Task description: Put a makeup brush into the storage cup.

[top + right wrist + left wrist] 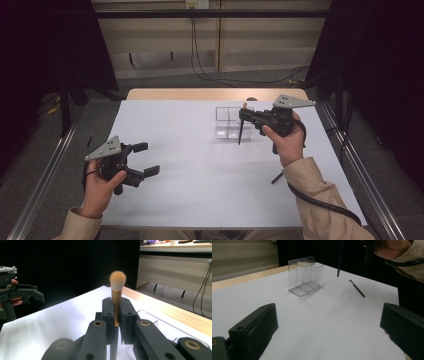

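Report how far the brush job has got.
Done: the right gripper has picked up a makeup brush and holds it upright, bristles up, beside the clear plastic organizer. In hand: the brush hangs next to the organizer, not yet inside it. Left: putting it in, and a dark pencil that lies on the table. The left gripper is open, holding nothing.

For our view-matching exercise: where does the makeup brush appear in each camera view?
High view: makeup brush right of centre, upright beside the clear organizer.
Left gripper view: its dark handle hangs at top, right of the organizer.
Right gripper view: centre, bristles up, clamped in the right hand-held gripper.
Shared landmark: the organizer.
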